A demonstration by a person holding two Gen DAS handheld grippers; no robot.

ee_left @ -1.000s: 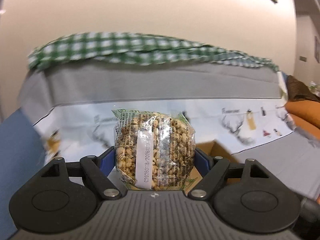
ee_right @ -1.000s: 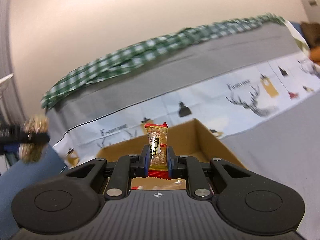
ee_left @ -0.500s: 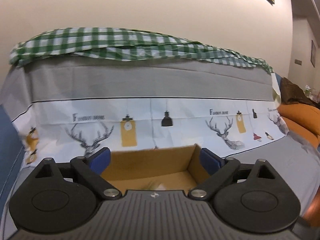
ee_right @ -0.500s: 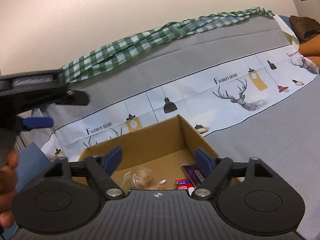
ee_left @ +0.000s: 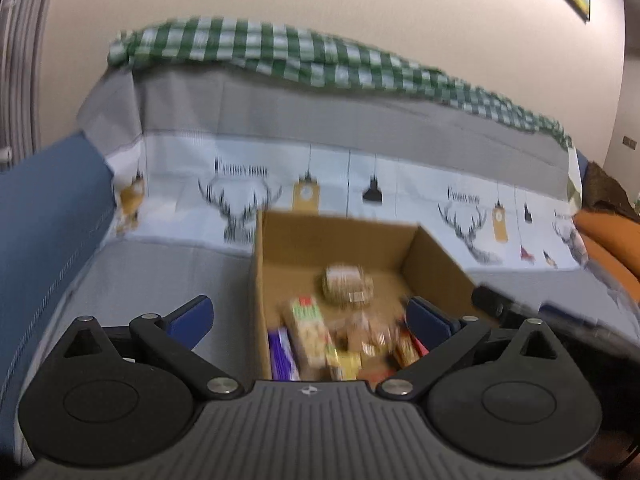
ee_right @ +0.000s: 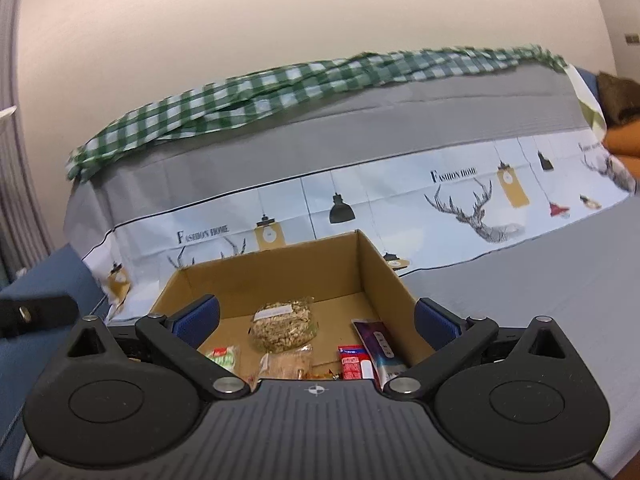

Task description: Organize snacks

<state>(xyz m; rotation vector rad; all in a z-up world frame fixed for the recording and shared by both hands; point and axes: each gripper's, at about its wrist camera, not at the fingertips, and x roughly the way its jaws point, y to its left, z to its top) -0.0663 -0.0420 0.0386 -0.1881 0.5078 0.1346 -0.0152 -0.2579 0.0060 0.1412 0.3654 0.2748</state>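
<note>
Here, both grippers hover at the near edge of the box (ee_right: 362, 258), which sits on the cloth-covered couch (ee_right: 540, 300). The left gripper (ee_left: 308, 316) and right gripper (ee_right: 316, 316) have jaws opening wide, with nothing between them. The snacks lie loose on the box floor: a grain cake (ee_right: 285, 323), a purple pack (ee_right: 380, 344), a red pack (ee_right: 354, 362). Likely risks: a wide jaw catches the cardboard wall and drags the box across the soft cloth, or the two grippers, close together, collide over the same opening.

Both wrist views look down, close, into the same cardboard box (ee_left: 336, 240).
</note>
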